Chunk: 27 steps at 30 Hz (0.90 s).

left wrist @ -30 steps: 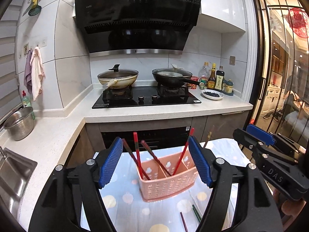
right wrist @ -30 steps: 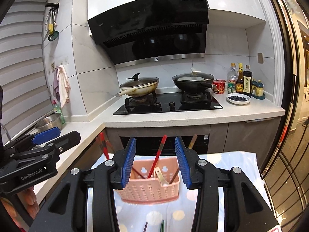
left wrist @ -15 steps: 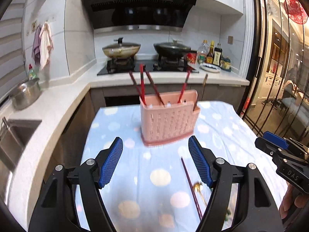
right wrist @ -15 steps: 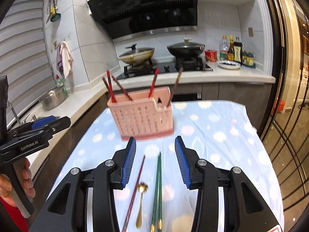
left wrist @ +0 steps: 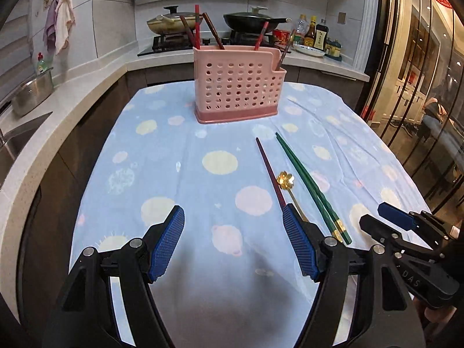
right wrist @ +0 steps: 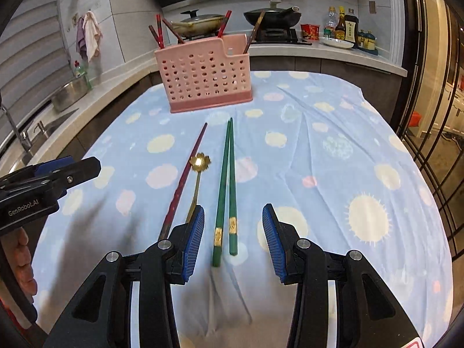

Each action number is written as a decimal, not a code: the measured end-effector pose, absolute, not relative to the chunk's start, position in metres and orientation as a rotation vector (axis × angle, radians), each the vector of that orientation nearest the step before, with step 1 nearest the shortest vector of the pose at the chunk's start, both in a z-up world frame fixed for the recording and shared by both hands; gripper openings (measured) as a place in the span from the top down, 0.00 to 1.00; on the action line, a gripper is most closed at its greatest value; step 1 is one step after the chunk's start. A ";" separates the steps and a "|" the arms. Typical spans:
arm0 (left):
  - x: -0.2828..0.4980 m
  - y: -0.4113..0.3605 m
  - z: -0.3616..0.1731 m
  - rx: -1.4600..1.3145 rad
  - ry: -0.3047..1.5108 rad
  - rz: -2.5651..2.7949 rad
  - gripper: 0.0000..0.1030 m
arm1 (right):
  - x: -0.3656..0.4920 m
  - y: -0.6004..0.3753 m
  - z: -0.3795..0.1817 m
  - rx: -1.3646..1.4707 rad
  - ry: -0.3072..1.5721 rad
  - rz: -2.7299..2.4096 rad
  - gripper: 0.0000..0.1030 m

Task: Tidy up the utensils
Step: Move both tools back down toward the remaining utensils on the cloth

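Observation:
A pink perforated utensil holder (left wrist: 239, 85) (right wrist: 206, 75) stands at the far end of the table with several red and brown chopsticks in it. On the blue dotted cloth lie a pair of green chopsticks (right wrist: 227, 182) (left wrist: 310, 181), a dark red chopstick (right wrist: 187, 174) (left wrist: 269, 171) and a gold flower-headed spoon (right wrist: 198, 171) (left wrist: 287, 182). My right gripper (right wrist: 233, 232) is open, its jaws either side of the green chopsticks' near ends. My left gripper (left wrist: 233, 243) is open and empty over bare cloth, left of the utensils.
The table (left wrist: 174, 150) has a counter (left wrist: 72, 95) with a sink and steel bowl (left wrist: 32, 95) to its left. A stove with two pans (left wrist: 220, 23) and bottles (left wrist: 316, 34) lie behind. Glass doors (left wrist: 420, 87) stand on the right.
Both grippers have pulled back from the holder and tilted down toward the table. The loose utensils on the cloth have come into full view, and the right gripper now straddles the green chopsticks.

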State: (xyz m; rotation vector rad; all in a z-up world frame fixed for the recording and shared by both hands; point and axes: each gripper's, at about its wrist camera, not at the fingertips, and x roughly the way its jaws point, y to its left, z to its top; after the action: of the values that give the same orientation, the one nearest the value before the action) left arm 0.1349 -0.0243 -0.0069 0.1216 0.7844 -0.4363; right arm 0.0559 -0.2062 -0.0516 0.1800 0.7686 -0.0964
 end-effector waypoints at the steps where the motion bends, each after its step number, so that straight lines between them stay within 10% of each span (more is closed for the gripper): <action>1: 0.133 -0.025 -0.011 0.121 0.795 -0.436 0.35 | 0.056 -0.205 -0.057 0.175 0.776 -0.099 0.61; 27: 0.119 -0.067 -0.058 0.171 0.909 -0.511 0.37 | 0.072 -0.213 -0.093 0.202 0.863 -0.095 0.87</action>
State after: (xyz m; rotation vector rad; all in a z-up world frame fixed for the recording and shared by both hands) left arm 0.1194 -0.0673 -0.0581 0.1706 0.9087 -0.5110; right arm 0.0722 -0.2132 -0.0927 0.2024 0.8634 -0.0945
